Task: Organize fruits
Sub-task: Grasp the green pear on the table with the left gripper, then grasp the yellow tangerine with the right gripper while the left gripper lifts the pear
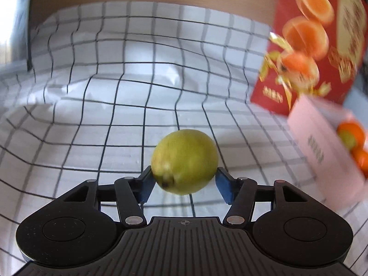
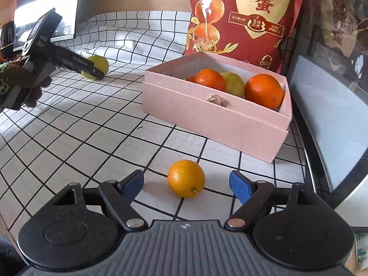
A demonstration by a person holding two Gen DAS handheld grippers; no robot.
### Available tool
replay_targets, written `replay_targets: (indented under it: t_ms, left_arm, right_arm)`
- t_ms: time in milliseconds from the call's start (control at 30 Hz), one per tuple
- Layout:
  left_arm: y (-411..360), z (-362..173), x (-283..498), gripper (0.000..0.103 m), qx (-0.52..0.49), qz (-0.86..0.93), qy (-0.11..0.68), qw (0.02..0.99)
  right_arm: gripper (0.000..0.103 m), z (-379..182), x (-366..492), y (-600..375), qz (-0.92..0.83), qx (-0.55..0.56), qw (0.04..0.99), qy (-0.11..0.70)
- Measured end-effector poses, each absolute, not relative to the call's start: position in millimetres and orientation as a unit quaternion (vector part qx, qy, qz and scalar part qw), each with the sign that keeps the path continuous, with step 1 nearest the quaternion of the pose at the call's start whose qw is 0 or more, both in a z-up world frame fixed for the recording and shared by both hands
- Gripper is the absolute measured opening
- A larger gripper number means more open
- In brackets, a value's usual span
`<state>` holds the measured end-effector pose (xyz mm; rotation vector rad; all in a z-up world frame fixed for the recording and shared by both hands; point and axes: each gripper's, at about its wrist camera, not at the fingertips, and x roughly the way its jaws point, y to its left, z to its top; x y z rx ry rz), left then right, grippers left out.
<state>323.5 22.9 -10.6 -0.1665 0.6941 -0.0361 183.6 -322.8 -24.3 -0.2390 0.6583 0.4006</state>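
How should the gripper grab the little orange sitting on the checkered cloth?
Squeeze the orange across its round middle, one finger on each side. The open right gripper already straddles it from the near side. It is nearly a ball, so the widest part probably holds best; keep clear of the stem nub near the front.

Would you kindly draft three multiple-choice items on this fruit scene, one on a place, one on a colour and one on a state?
1. Where does the small loose orange citrus fruit lie?
A. Inside the box
B. On the checked cloth in front of the box
C. On the red bag

2. What colour is the open cardboard box that holds fruit?
A. Pink
B. Blue
C. Brown

3. What is the state of the left gripper?
A. Open and empty
B. Shut on an orange
C. Shut on the round yellow-green fruit

Key: 1 B, it sits on the black-grid white cloth between the right gripper's open fingers; 2 A, its walls are pale pink; 3 C, both blue fingers press the fruit's sides.
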Motion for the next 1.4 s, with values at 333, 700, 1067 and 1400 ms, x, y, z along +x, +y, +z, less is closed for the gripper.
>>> replay_targets:
  t_ms: [333,700,1067,1400]
  left_arm:
    - [31.8,0.6,306.5,0.059,-0.108,-0.006,0.284,0.953]
    - [3.3,15.1,283.7,0.060,-0.046,-0.028,0.275,0.960]
    - [-18.9,-3.9,327.6,0.076,-0.061,-0.005,0.367,0.928]
    - [-18.6,-7.0,305.7,0.074,-0.052,-0.046,0.363,0.929]
  right_arm:
    - [0.082,-25.4,196.3,-320.0,0.198,-0.102,0.916,0.332]
    - [0.082,-25.6,197.0,-319.1,0.198,-0.102,0.916,0.333]
    - [0.082,-27.0,199.0,-325.4,0.203,-0.079,0.914,0.343]
    - [0.042,-25.3,186.3,-325.6,0.214,-0.084,0.917,0.326]
